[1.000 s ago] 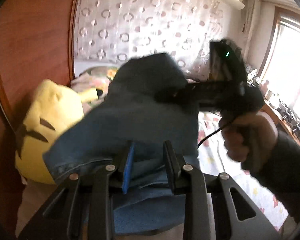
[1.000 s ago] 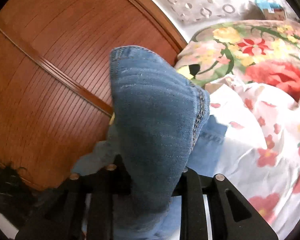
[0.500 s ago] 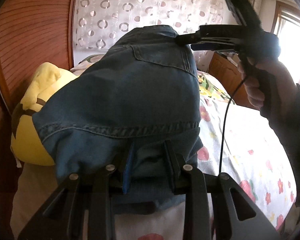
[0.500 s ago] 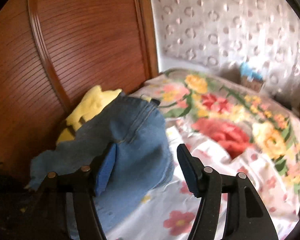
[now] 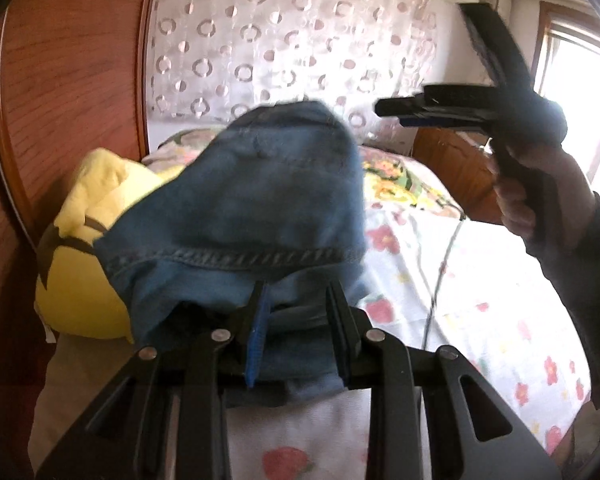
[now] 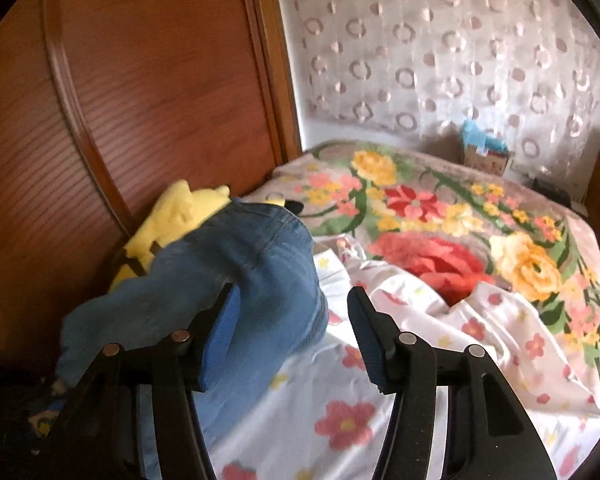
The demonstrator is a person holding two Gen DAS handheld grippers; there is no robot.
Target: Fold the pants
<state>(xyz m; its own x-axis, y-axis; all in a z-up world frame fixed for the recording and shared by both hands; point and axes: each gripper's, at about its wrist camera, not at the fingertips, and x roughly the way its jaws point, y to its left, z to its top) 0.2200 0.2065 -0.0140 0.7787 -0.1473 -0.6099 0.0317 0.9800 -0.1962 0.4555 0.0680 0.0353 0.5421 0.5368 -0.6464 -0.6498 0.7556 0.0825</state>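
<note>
Left gripper (image 5: 298, 300) clenched on jeans (image 5: 256, 208), bundle filling frame centre; right gripper (image 6: 294, 312) released, jaws apart, jeans (image 6: 236, 272) at its lower left on bed (image 6: 380, 420); left nearer.

On your left the wooden wall (image 6: 120, 92) runs close along the bed (image 6: 380, 420), and the yellow plush toy (image 6: 172, 220) sits against it, with the jeans (image 6: 236, 280) heaped up touching the toy. Toward the head of the bed the bunched floral blanket (image 6: 440, 240) rises. The flat flowered sheet (image 6: 440, 380) at the near right side lies open to you.
</note>
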